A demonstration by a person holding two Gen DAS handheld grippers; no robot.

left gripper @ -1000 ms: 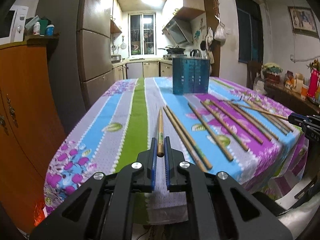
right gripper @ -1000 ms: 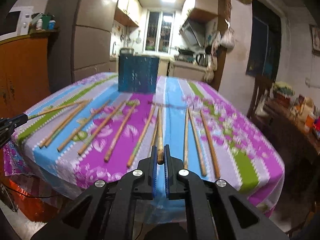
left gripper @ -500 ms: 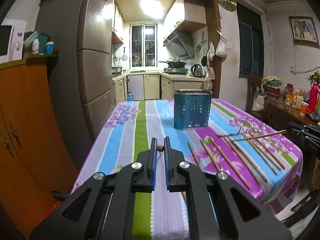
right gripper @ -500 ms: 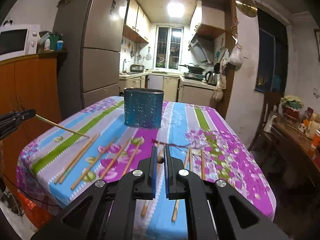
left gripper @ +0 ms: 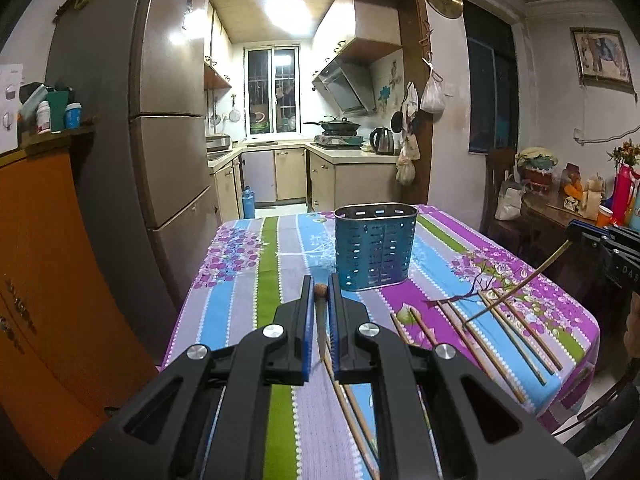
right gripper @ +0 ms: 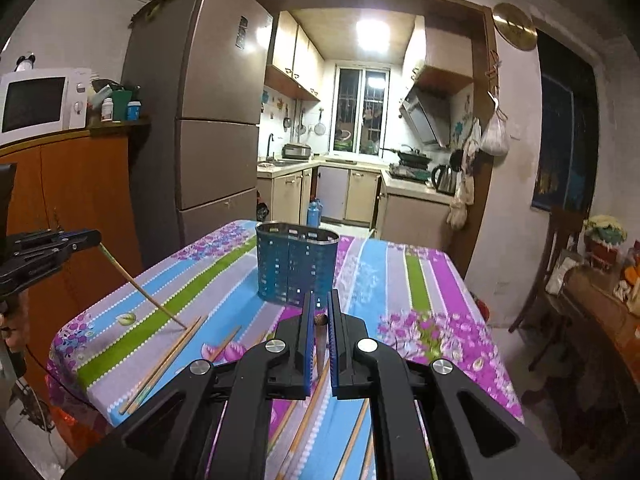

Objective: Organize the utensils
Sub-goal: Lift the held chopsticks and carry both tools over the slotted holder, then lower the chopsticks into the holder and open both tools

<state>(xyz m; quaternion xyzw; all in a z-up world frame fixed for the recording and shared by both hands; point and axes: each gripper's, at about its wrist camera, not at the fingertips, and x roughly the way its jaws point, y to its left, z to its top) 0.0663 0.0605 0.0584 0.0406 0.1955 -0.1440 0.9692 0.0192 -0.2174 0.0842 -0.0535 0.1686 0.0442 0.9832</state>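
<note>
A tall grey-brown refrigerator (right gripper: 208,120) stands left of a doorway opening into a lit kitchen with a barred window (left gripper: 273,90), a range hood (left gripper: 346,88) and a steel kettle (left gripper: 382,141) on the counter. A white microwave (right gripper: 42,104) sits on an orange wooden cabinet (right gripper: 76,192). A round brass clock (right gripper: 514,26) hangs above the doorway, and a framed picture (left gripper: 600,60) hangs on the right wall.
</note>
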